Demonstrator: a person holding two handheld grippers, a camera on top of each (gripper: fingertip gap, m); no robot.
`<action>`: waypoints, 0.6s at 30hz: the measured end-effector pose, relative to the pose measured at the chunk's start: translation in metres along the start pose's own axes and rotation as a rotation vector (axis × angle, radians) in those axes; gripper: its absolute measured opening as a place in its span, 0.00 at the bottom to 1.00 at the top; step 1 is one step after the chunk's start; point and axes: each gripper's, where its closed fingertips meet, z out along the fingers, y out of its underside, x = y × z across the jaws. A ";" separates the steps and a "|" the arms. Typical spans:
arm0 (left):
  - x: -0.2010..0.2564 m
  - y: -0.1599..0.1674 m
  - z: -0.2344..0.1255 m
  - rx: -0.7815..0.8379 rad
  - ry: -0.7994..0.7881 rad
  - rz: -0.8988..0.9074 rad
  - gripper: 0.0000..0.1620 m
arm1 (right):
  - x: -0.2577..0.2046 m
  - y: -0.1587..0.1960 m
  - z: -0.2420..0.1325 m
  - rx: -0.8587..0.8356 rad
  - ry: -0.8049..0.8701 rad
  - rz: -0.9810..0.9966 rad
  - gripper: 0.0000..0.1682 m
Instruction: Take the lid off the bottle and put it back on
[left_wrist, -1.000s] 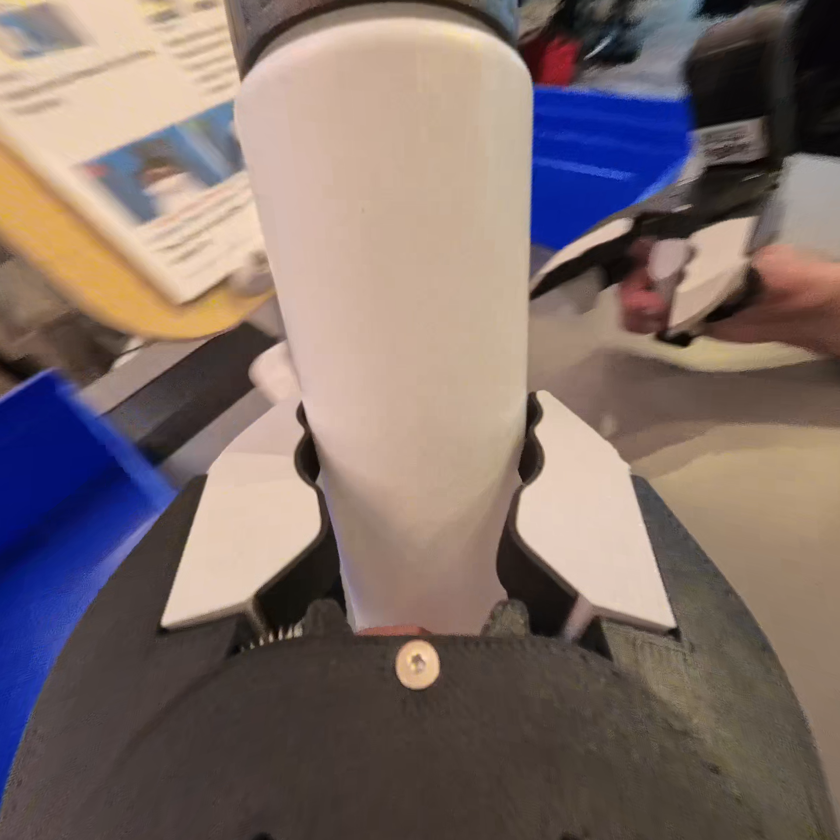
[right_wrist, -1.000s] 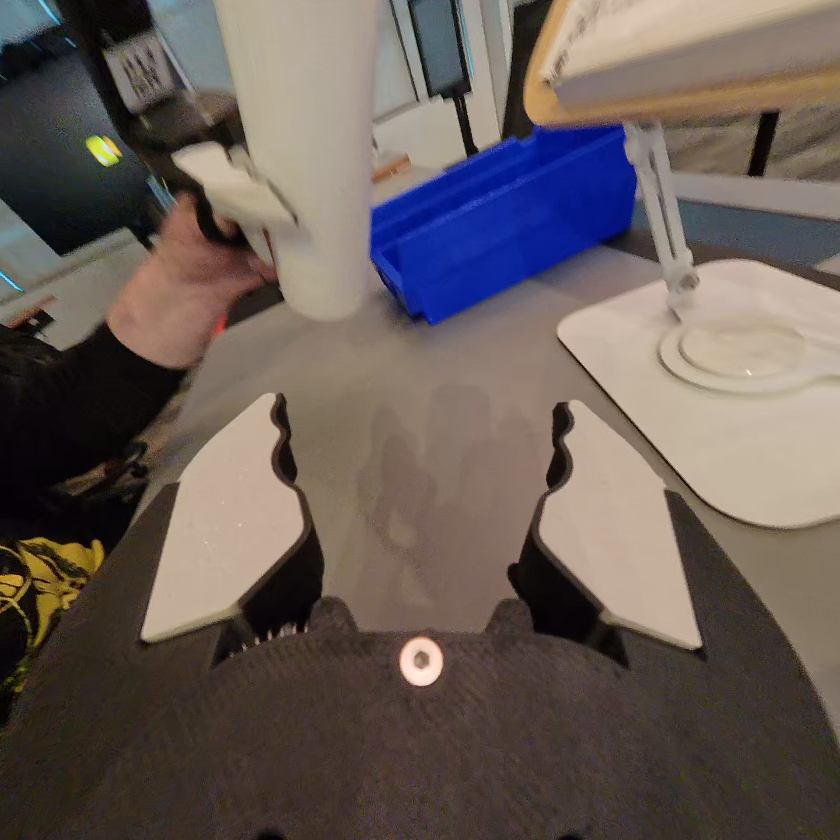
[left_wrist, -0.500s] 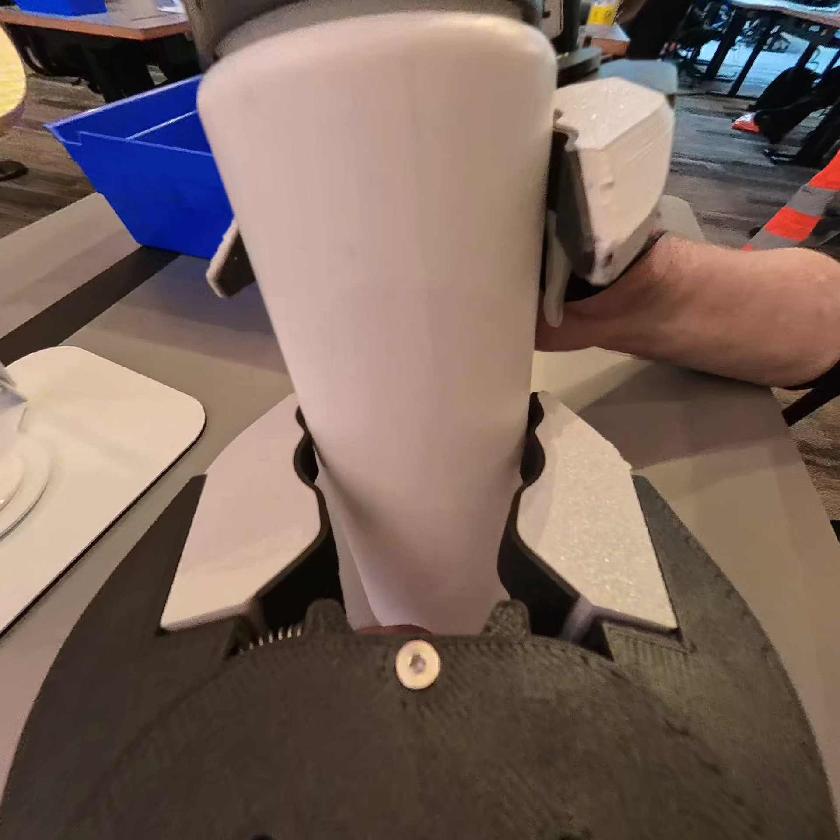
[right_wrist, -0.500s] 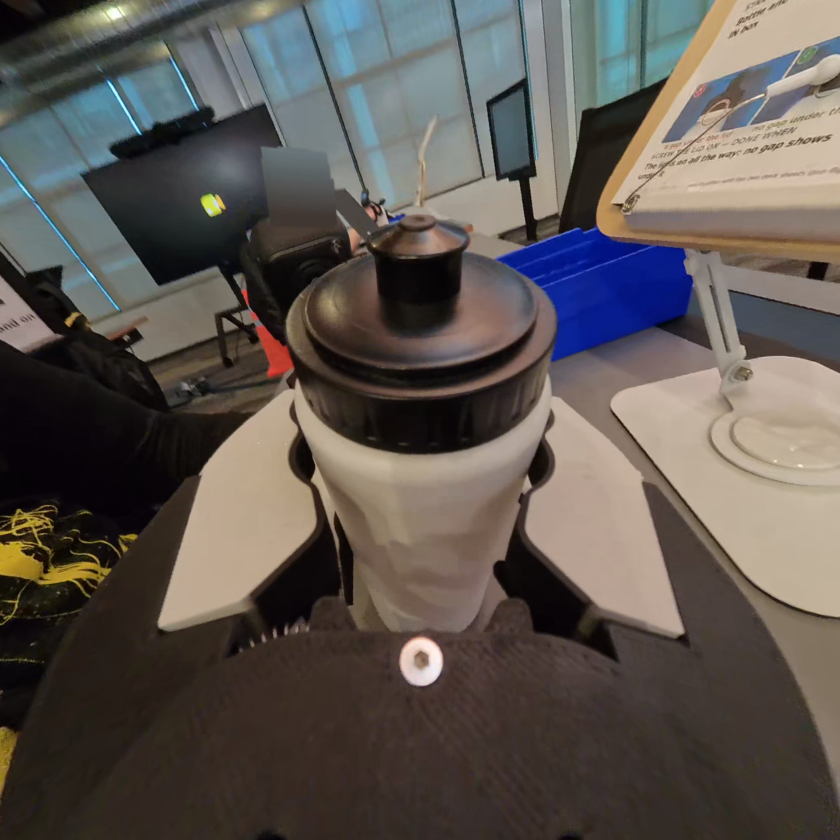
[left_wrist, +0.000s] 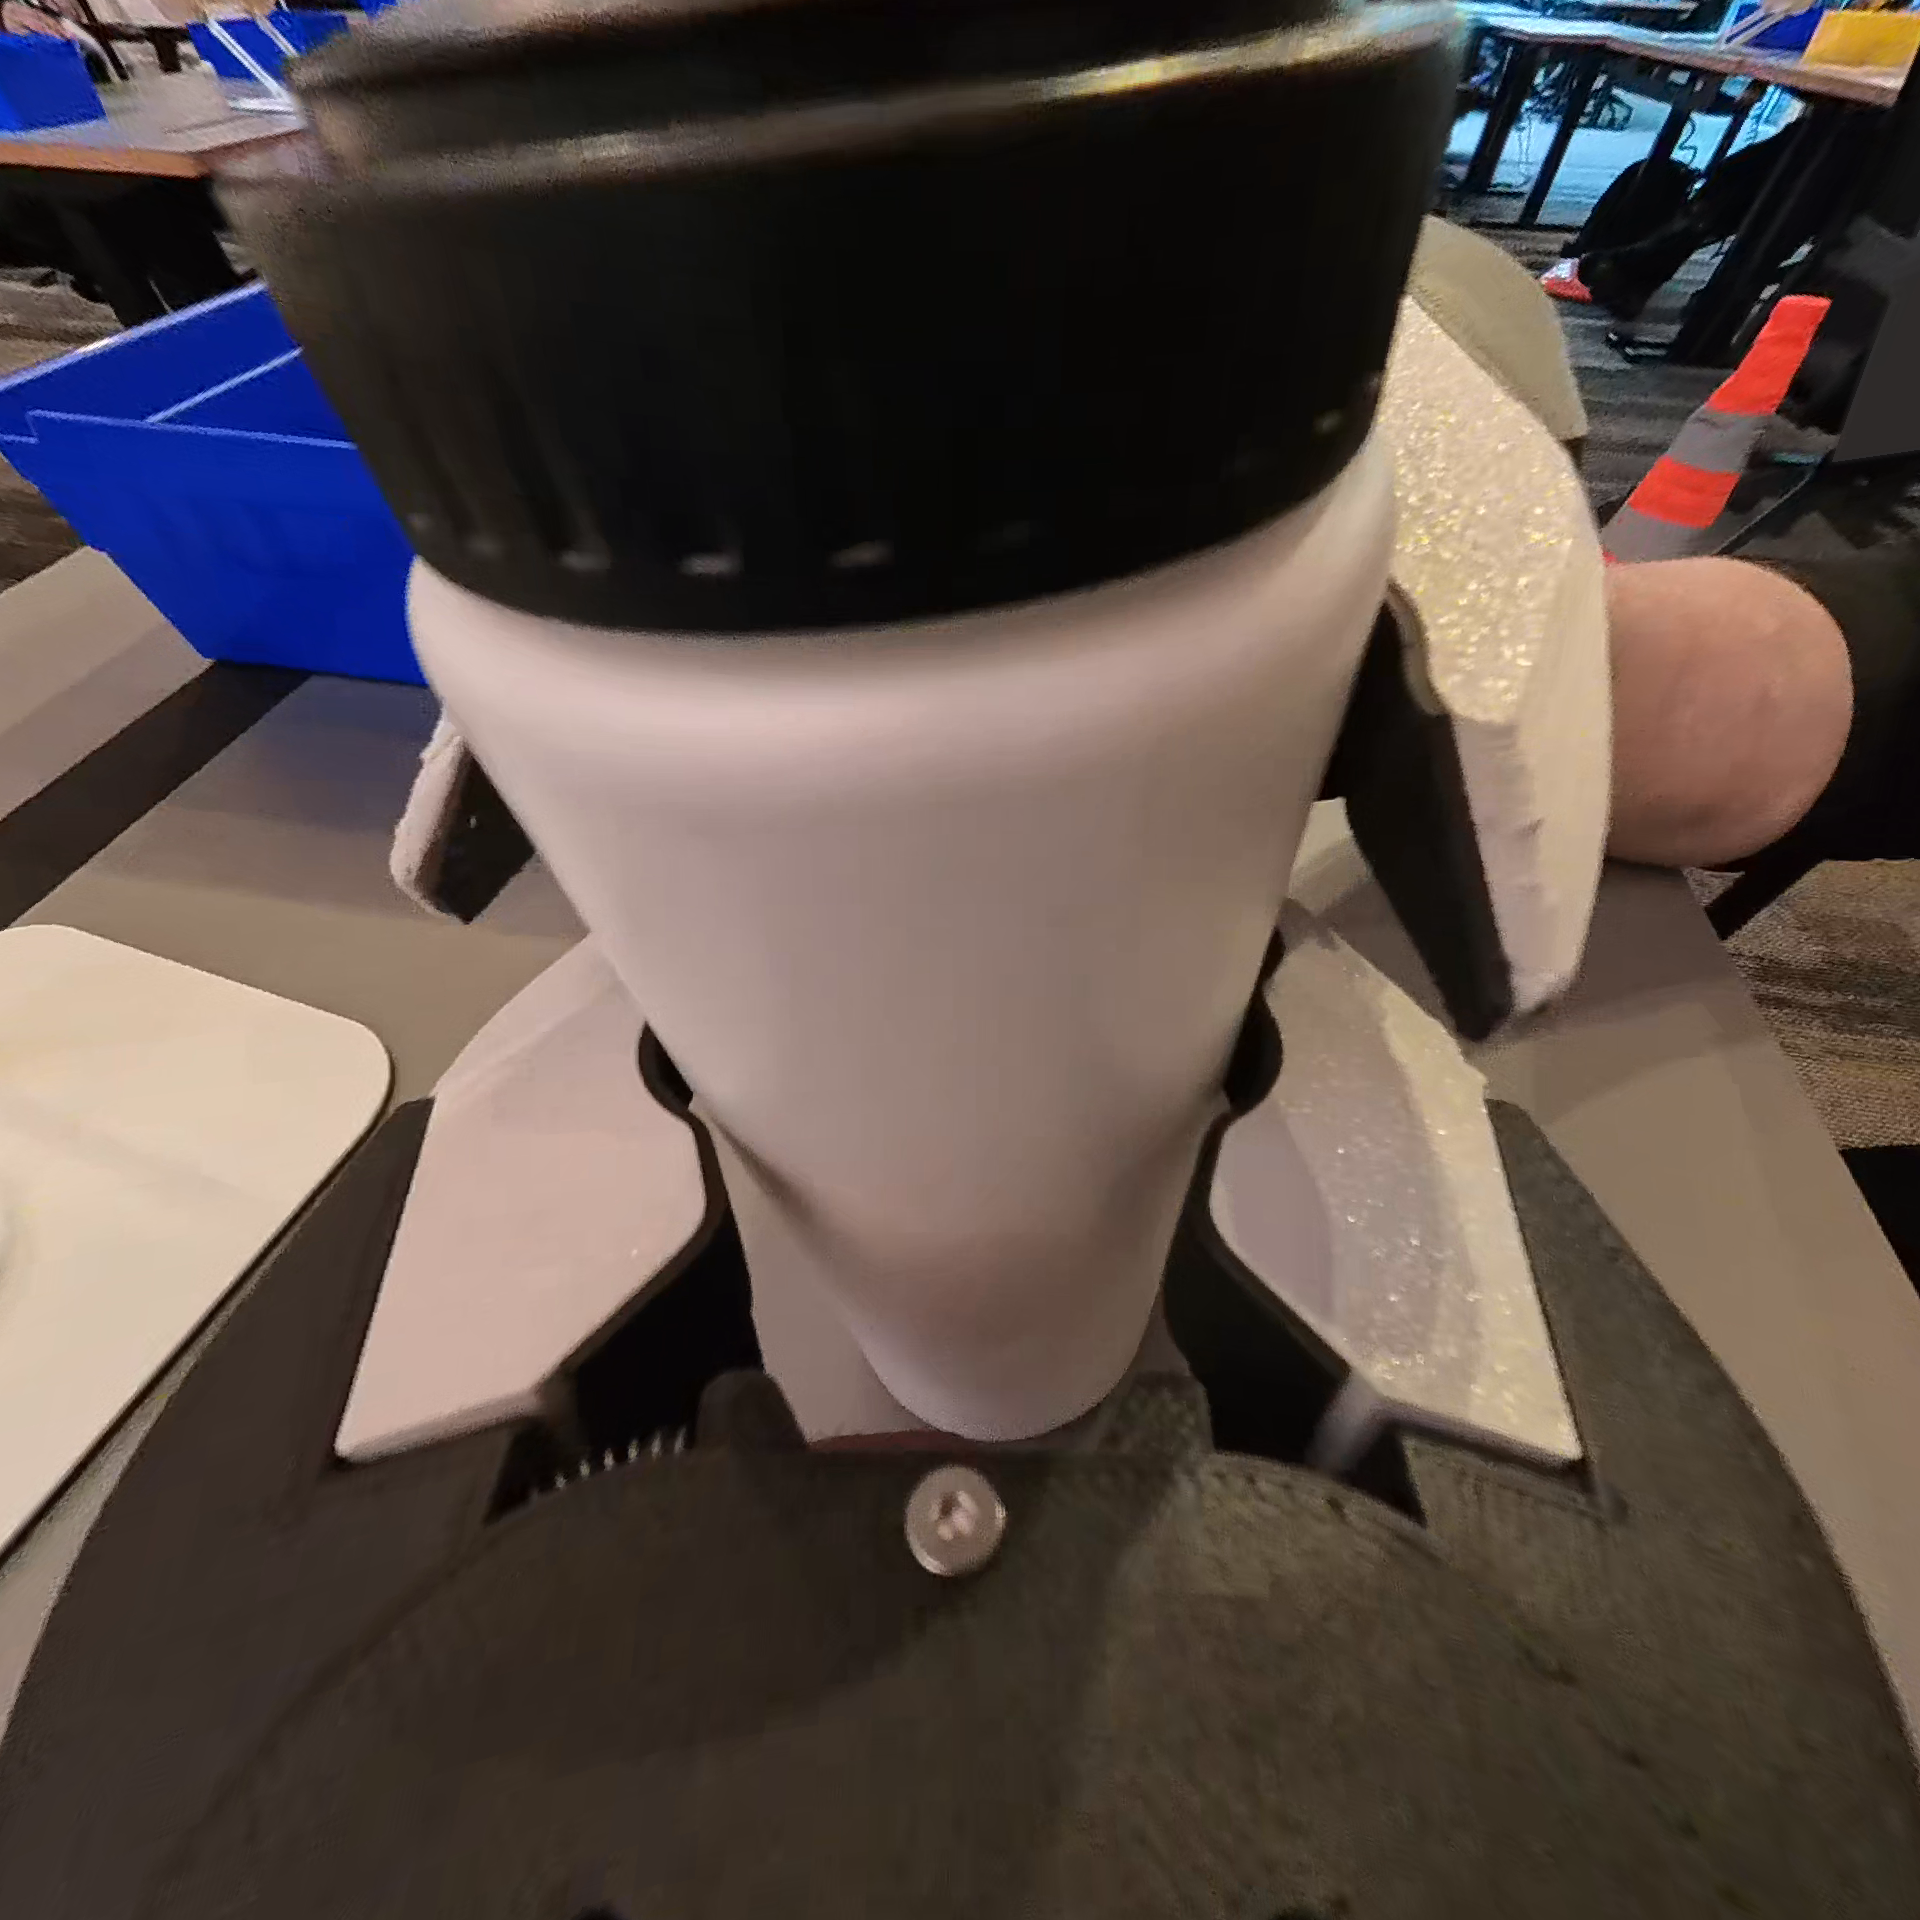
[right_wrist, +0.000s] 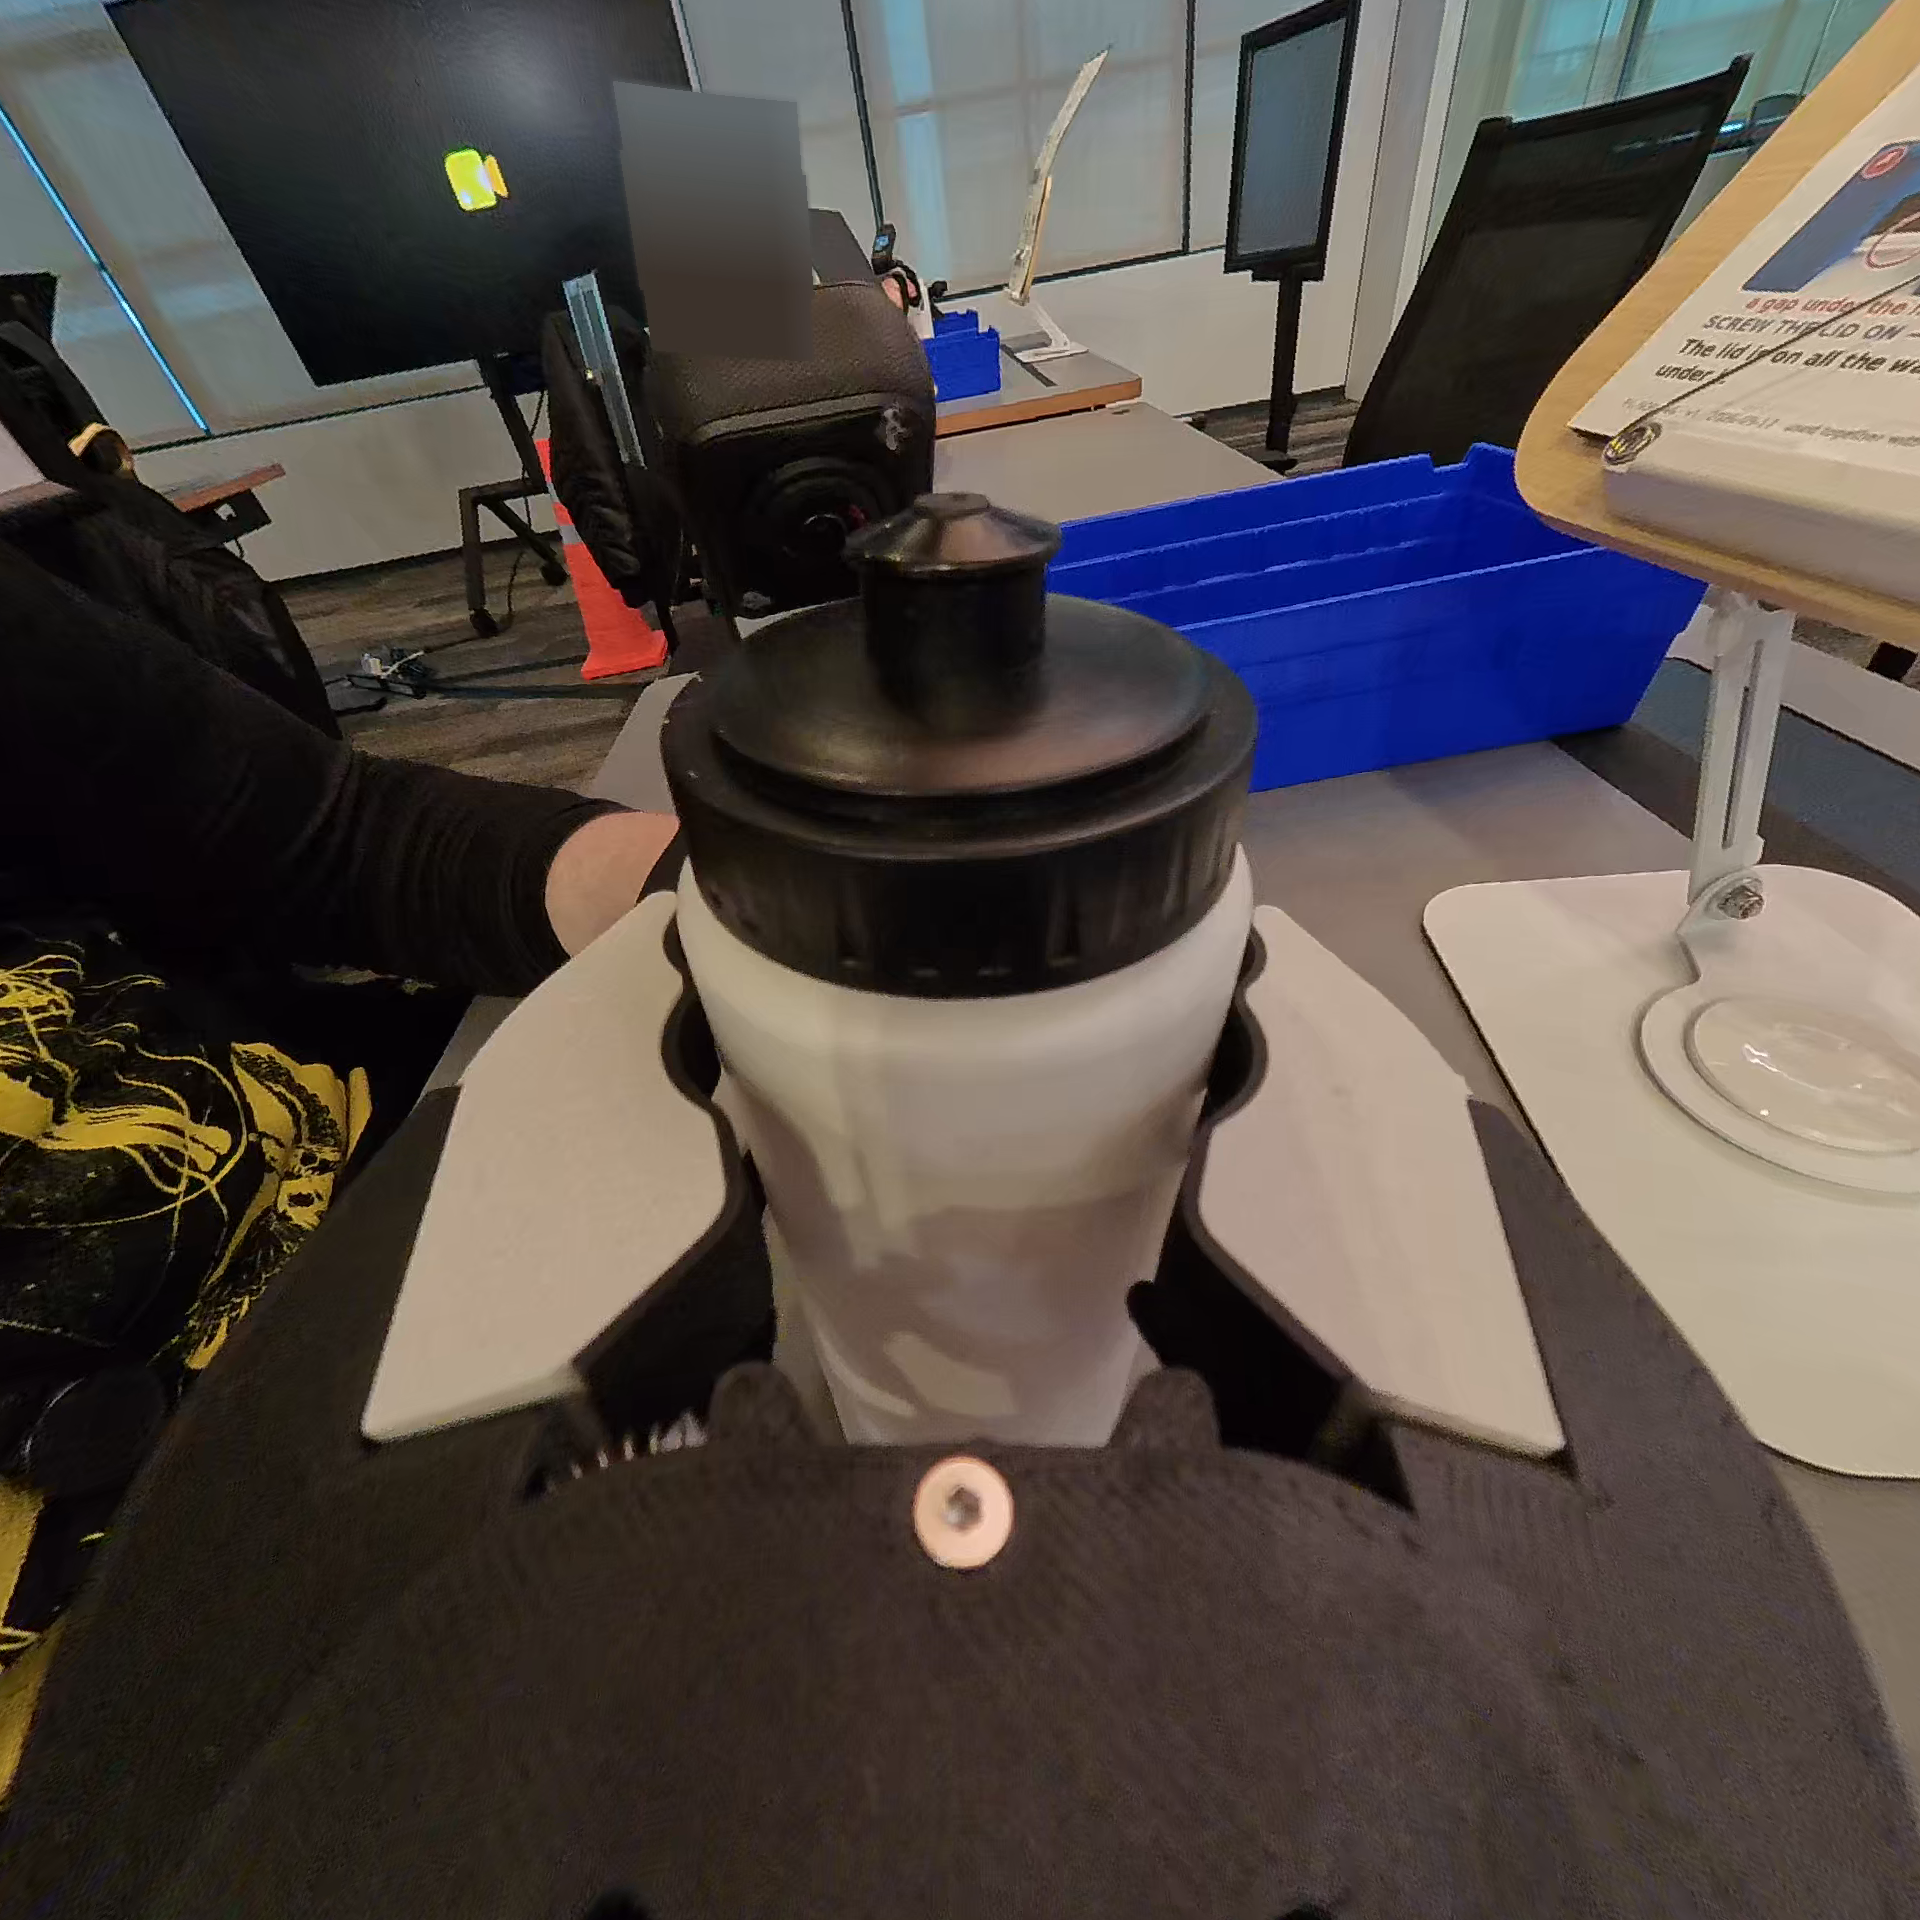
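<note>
A white bottle (left_wrist: 935, 935) with a black screw lid (left_wrist: 831, 364) on it is held above the grey table. My left gripper (left_wrist: 956, 1049) is shut on the lower part of the bottle. My right gripper (right_wrist: 961, 997) is shut on the bottle (right_wrist: 966, 1143) just under the lid (right_wrist: 956, 790), which has a black spout on top. In the left wrist view the right gripper's white fingers (left_wrist: 1496, 675) show on both sides of the bottle below the lid. The bottle's base is hidden.
A blue bin (right_wrist: 1403, 623) stands at the back of the table (left_wrist: 1662, 1091). A white stand base (right_wrist: 1714, 1091) carries a wooden clipboard (right_wrist: 1766, 395) at the right. A person's black sleeve (right_wrist: 312, 831) is at the left. An orange cone (left_wrist: 1745, 416) stands on the floor beyond.
One second ago my right gripper was open and empty, away from the bottle; it has closed on the bottle under the lid. The lid now shows in the left wrist view.
</note>
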 end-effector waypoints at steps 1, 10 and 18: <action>0.000 0.000 0.000 0.001 -0.003 0.004 0.63 | 0.000 0.000 0.000 0.001 -0.002 -0.005 0.57; 0.004 -0.001 -0.001 0.053 0.021 -0.013 0.62 | -0.005 0.003 -0.006 -0.009 -0.044 -0.025 0.54; 0.006 -0.002 -0.005 0.128 0.053 -0.030 0.61 | -0.007 0.005 -0.004 0.004 -0.067 -0.023 0.52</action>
